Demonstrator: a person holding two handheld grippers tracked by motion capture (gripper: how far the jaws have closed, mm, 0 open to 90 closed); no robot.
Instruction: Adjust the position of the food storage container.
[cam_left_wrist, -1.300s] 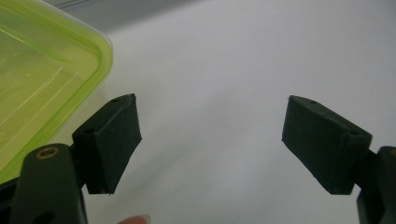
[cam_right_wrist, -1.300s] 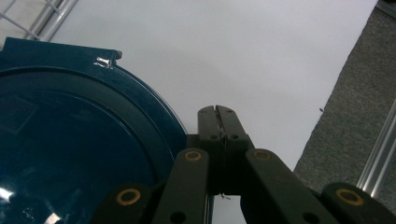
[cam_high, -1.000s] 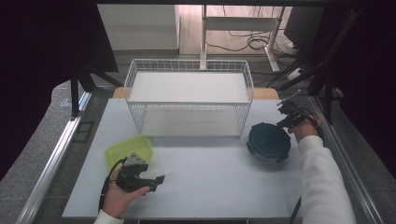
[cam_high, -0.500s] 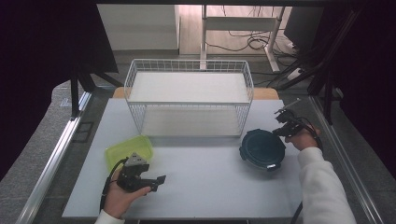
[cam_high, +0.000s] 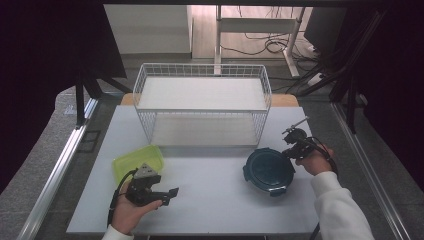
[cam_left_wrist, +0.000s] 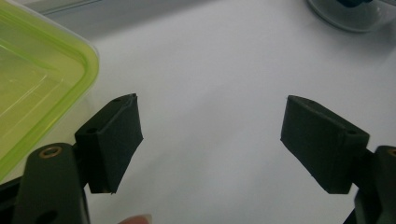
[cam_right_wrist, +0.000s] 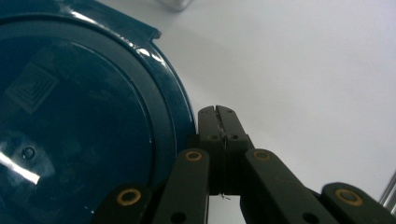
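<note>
A round dark blue lidded container (cam_high: 270, 170) sits on the white table, right of centre. My right gripper (cam_high: 287, 152) is shut, its tips against the container's right rim. In the right gripper view the two jaws (cam_right_wrist: 218, 112) are pressed together with nothing between them, right beside the blue lid (cam_right_wrist: 70, 116). A lime-green rectangular container (cam_high: 137, 162) lies at the front left. My left gripper (cam_high: 170, 196) rests low just right of it, held in a hand. Its jaws (cam_left_wrist: 211, 100) stand wide open over bare table, with the green container (cam_left_wrist: 32, 79) at their left.
A white wire basket (cam_high: 202, 110) with two shelves stands at the back middle of the table (cam_high: 215, 210). Metal rails run along both sides of the table. A white sleeve reaches in from the bottom right.
The right gripper has slid left and toward the near edge, and the blue container has moved with it. The left gripper has stayed put.
</note>
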